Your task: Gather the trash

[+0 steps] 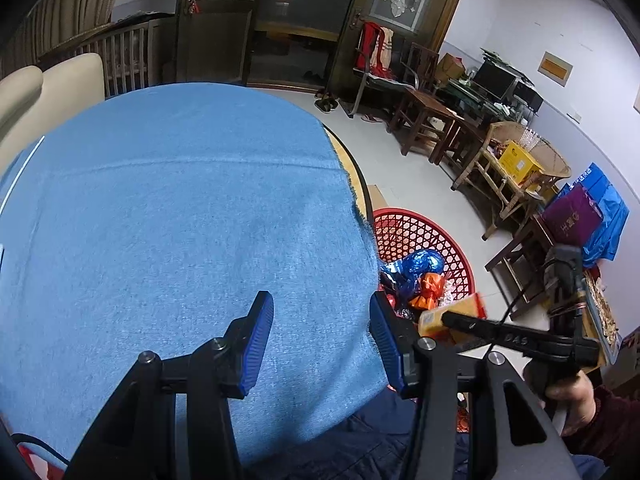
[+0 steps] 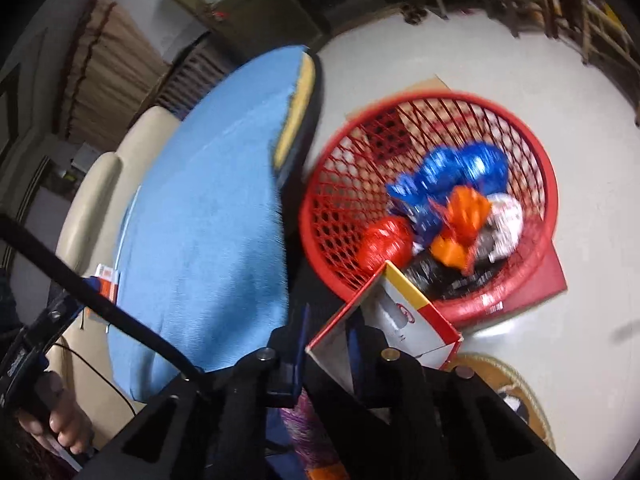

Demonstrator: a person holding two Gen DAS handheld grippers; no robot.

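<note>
A red mesh basket stands on the floor beside the table and holds blue foil, orange, red and white wrappers. My right gripper is shut on a white carton box with a red and yellow edge, held over the basket's near rim. In the left wrist view that same box hangs above the basket. My left gripper stands open with nothing between its fingers, above the blue cloth on the table, near its right edge.
A cream sofa lies behind the table. Wooden chairs and cluttered shelves line the far wall. A red flat sheet lies under the basket, and a round mat beside it. A small orange and white pack sits at the table's edge.
</note>
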